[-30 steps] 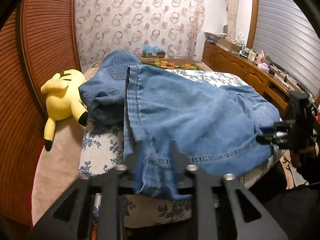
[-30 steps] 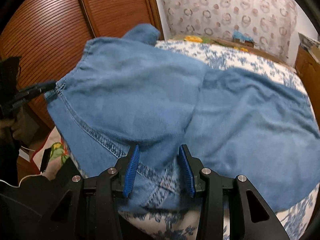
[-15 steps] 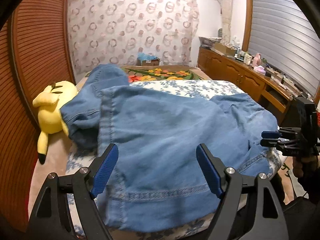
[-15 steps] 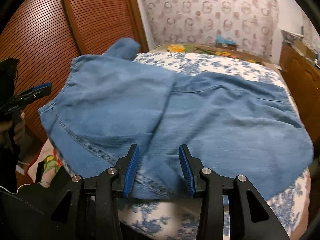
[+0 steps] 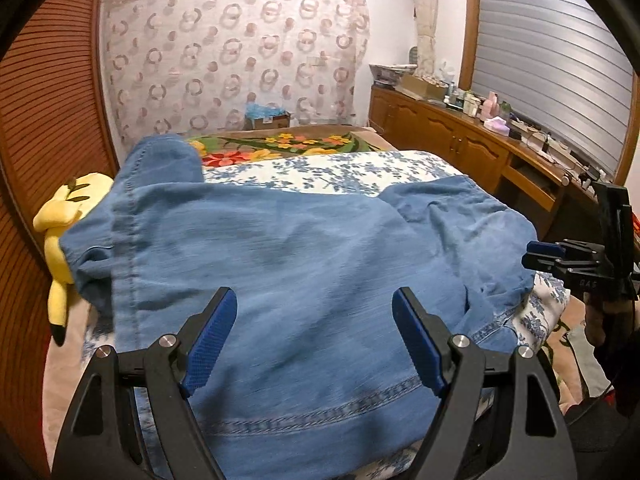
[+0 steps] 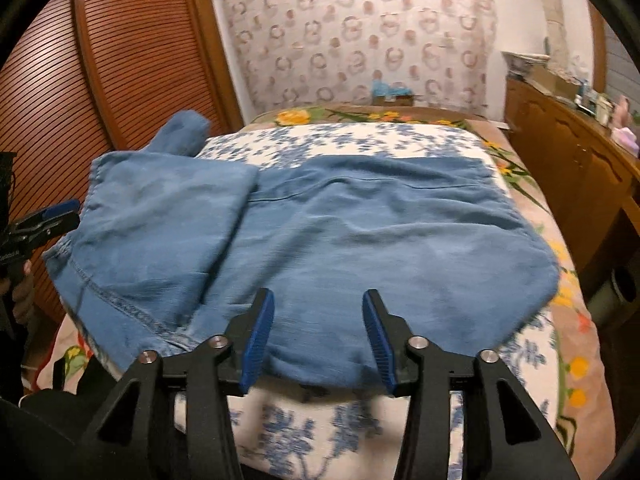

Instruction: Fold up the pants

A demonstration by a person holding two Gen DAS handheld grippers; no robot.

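Blue denim pants [image 5: 288,280] lie spread across the near end of the bed, folded over on themselves, with a stitched hem at the near edge. They also show in the right wrist view [image 6: 340,236], where a folded layer lies at the left. My left gripper [image 5: 312,336] is open and empty above the near hem. My right gripper [image 6: 318,332] is open and empty above the near edge of the denim. The right gripper also shows in the left wrist view [image 5: 560,258], beside the pants' right end.
The bed [image 6: 340,144] has a blue floral sheet. A yellow plush toy [image 5: 64,232] lies at its left side by a slatted wooden wardrobe [image 6: 120,60]. A wooden sideboard [image 5: 460,144] with clutter runs along the right. A cardboard box [image 5: 268,120] stands behind the bed.
Both grippers have let go of the denim and opened; the left opened wide. The pants have dropped flat onto the bed. Both grippers have drawn back a little from the near edge.
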